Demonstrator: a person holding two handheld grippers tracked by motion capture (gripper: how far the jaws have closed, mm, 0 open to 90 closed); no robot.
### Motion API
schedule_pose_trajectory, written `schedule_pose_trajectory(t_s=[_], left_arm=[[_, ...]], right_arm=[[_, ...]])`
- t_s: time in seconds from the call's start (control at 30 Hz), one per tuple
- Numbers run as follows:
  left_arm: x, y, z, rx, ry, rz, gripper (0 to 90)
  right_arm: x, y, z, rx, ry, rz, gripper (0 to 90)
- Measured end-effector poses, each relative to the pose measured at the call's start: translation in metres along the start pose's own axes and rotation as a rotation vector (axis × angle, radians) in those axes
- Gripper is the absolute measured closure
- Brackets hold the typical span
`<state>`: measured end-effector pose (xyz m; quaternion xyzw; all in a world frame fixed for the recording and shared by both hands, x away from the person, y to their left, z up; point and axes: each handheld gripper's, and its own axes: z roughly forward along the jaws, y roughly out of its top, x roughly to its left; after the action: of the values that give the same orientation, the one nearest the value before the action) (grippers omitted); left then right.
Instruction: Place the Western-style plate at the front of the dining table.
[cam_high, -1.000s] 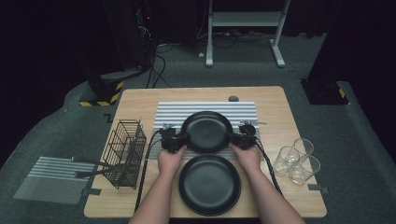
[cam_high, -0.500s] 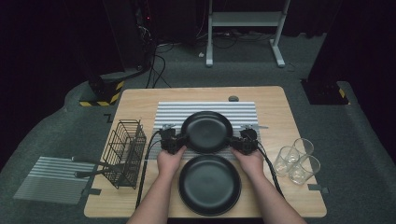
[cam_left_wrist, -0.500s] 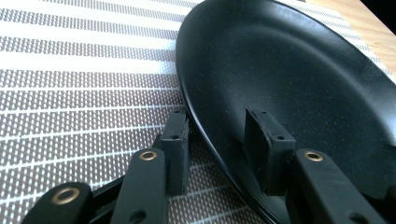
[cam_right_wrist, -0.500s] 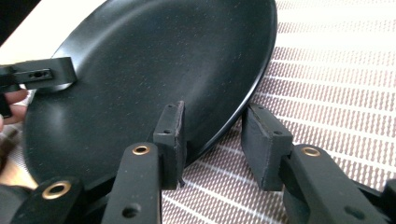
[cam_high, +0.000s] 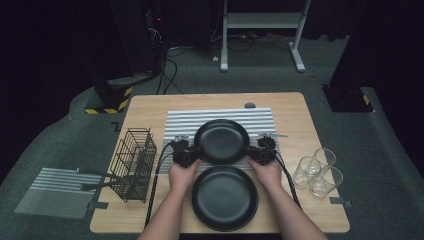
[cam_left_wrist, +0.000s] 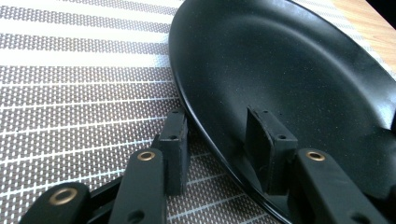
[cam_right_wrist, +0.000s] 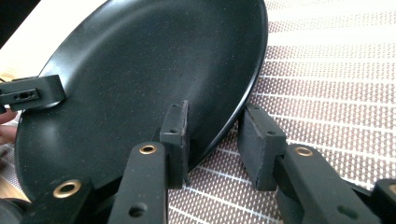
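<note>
A black plate lies on the striped mat on the wooden table. My left gripper sits at its left rim and my right gripper at its right rim. In the left gripper view the left gripper straddles the plate's rim, one pad over the plate's inside and one over the mat, with gaps showing. The right gripper straddles the opposite rim the same way; its jaws have just been closing, and the pads stand off the rim. A second black plate lies nearer, between the person's forearms.
A black wire basket with dark utensil handles sticking out stands at the table's left. Three clear glasses stand at the right edge. Another striped mat lies on the floor to the left.
</note>
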<state>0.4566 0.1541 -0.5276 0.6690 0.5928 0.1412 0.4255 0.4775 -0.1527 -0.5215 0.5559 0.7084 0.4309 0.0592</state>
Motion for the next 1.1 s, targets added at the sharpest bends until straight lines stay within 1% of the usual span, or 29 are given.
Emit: schedule_pose_trajectory(t_s=[0.07, 0.23, 0.33, 0.37, 0.47, 0.53, 0.6, 0.63, 0.67, 0.7, 0.73, 0.77, 0.8, 0.83, 0.87, 0.9, 0.93, 0.97, 1.03, 1.07, 1.1], left_arm=[[0.0, 0.0, 0.001, 0.0, -0.005, -0.003, 60.5], [0.0, 0.002, 0.003, 0.001, -0.012, 0.005, 60.4], [0.0, 0.003, 0.004, 0.001, -0.015, 0.009, 60.4], [0.0, 0.002, 0.004, -0.001, -0.016, 0.009, 60.4], [0.0, 0.002, 0.004, -0.001, -0.018, 0.008, 60.4], [0.001, 0.002, 0.004, 0.001, -0.021, 0.009, 60.4], [0.001, 0.003, 0.003, 0.0, -0.021, 0.014, 60.4], [0.0, 0.003, 0.002, -0.003, -0.009, 0.021, 60.6], [-0.001, 0.002, 0.001, -0.009, 0.003, 0.025, 61.1], [-0.002, 0.002, 0.001, -0.011, 0.012, 0.046, 60.9], [-0.002, 0.002, 0.0, -0.011, 0.015, 0.062, 60.1], [-0.002, 0.002, -0.001, -0.011, 0.016, 0.077, 59.6], [-0.003, 0.002, -0.002, -0.014, 0.022, 0.068, 58.8], [-0.002, 0.003, -0.006, -0.023, 0.024, 0.078, 58.1], [-0.001, 0.003, -0.009, -0.037, 0.024, 0.075, 57.6], [-0.002, 0.003, -0.013, -0.05, 0.032, 0.074, 57.3], [-0.003, 0.004, -0.015, -0.054, 0.037, 0.077, 57.0], [-0.003, 0.004, -0.018, -0.054, 0.042, 0.097, 56.9], [-0.006, 0.004, -0.022, -0.052, 0.047, 0.115, 56.9], [-0.007, 0.003, -0.024, -0.056, 0.055, 0.127, 56.9], [-0.01, 0.002, -0.026, -0.061, 0.061, 0.138, 56.9]], right_arm=[[0.0, 0.001, 0.0, 0.002, -0.003, 0.002, 64.3], [0.0, 0.001, 0.0, 0.0, -0.009, 0.004, 64.2], [-0.001, 0.001, -0.002, 0.01, -0.009, 0.007, 64.1], [-0.001, 0.001, -0.001, 0.002, -0.01, 0.011, 64.1], [-0.002, 0.001, -0.001, 0.003, -0.009, 0.011, 64.0], [-0.002, 0.001, -0.001, 0.002, -0.01, 0.009, 63.7], [-0.001, 0.001, -0.002, 0.007, -0.018, -0.016, 62.2], [0.0, 0.001, -0.004, 0.014, -0.03, -0.035, 61.0], [0.003, 0.0, -0.004, -0.003, -0.045, -0.055, 59.0], [0.003, 0.0, -0.006, -0.011, -0.052, -0.072, 56.9], [0.003, 0.0, -0.008, -0.005, -0.045, -0.073, 54.7], [0.003, -0.001, -0.01, -0.013, -0.047, -0.074, 53.6], [0.004, -0.001, -0.013, -0.01, -0.051, -0.064, 53.3], [0.003, -0.002, -0.014, -0.024, -0.058, -0.071, 53.1], [0.001, -0.003, -0.017, -0.027, -0.056, -0.072, 53.0], [0.001, -0.004, -0.019, -0.042, -0.058, -0.07, 53.0], [0.0, -0.004, -0.023, -0.04, -0.054, -0.07, 53.0], [0.001, -0.005, -0.025, -0.047, -0.052, -0.067, 52.7], [0.0, -0.007, -0.03, -0.062, -0.049, -0.088, 52.5], [0.002, -0.009, -0.033, -0.061, -0.047, -0.087, 52.3], [0.003, -0.01, -0.034, -0.071, -0.047, -0.107, 51.9]])
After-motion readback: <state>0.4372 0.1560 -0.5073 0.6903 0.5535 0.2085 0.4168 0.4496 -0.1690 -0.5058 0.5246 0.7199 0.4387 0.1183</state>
